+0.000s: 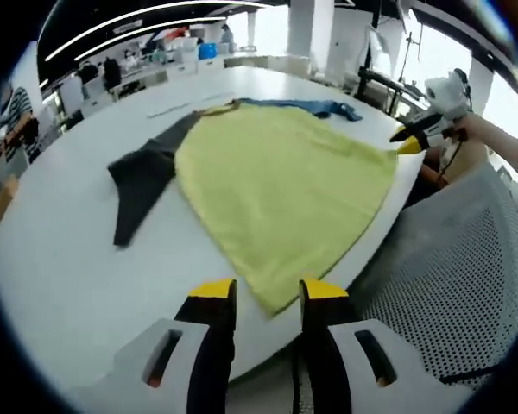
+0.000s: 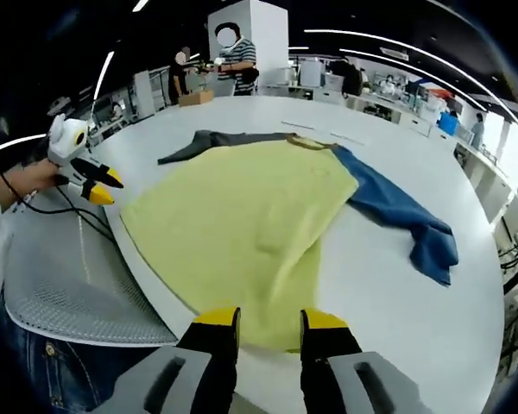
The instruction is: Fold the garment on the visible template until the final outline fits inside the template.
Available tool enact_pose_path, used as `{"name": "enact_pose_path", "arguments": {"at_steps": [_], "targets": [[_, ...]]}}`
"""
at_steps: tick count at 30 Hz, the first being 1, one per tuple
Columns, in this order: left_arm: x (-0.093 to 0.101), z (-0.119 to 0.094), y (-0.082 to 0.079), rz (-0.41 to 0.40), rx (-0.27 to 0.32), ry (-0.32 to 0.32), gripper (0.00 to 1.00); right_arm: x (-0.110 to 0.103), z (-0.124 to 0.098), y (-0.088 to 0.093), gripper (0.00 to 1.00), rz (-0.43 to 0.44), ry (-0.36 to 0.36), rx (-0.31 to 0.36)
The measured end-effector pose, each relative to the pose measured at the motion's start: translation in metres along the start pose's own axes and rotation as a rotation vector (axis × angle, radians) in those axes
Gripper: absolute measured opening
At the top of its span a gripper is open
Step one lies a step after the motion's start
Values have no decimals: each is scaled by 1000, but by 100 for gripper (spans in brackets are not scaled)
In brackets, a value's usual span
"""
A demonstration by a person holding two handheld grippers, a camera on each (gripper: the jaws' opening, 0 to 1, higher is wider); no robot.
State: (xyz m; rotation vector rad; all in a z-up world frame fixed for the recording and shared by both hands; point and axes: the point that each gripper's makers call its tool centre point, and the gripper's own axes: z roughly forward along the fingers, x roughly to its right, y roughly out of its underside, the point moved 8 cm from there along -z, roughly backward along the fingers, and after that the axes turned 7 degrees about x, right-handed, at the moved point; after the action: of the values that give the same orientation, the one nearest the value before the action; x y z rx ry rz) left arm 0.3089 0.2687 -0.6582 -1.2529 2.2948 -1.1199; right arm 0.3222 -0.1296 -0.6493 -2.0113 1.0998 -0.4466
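The yellow garment [image 1: 281, 185] lies spread flat on the white counter [image 1: 86, 267], no fold yet made; both left gripper [image 1: 268, 291] and right gripper [image 2: 269, 321] hover near its hem corners, jaws parted, holding nothing; all folding remains.

Bright, even indoor light; strong fisheye bend.
Ceiling strip lights [image 1: 147, 21] overhead, windows [image 1: 501, 95] blown out far right. Table [image 2: 397, 285] evenly lit, shadows faint. Centre sharp; edges curve and smear soft, far room hazy.
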Motion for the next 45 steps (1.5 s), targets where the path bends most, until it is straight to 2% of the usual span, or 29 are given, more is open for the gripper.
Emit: {"name": "enact_pose_path", "arguments": {"at_steps": [2, 6, 11, 15, 23, 32, 35, 37, 45], "targets": [[-3, 4, 0, -33, -8, -18, 27, 7, 3, -2, 22, 26, 13, 6], [-4, 11, 3, -37, -25, -44, 25, 18, 12, 4, 21, 49, 55, -19], [-5, 16, 7, -64, -48, -63, 23, 21, 25, 14, 17, 83, 67, -40], [-4, 20, 12, -78, -72, -71, 21, 22, 28, 23, 13, 67, 89, -82], [-3, 24, 19, -76, -108, -70, 16, 28, 31, 26, 7, 96, 107, -87], [-1, 27, 19, -71, -110, -56, 12, 26, 36, 28, 2, 109, 100, -99], [-1, 28, 19, -79, -110, -54, 6, 25, 36, 27, 0, 108, 101, -102], [0, 30, 19, -96, -105, -52, 2, 24, 36, 27, 0, 105, 100, -107], [-2, 28, 19, -110, -94, -49, 0, 25, 25, 28, 0, 125, 122, -106]]}}
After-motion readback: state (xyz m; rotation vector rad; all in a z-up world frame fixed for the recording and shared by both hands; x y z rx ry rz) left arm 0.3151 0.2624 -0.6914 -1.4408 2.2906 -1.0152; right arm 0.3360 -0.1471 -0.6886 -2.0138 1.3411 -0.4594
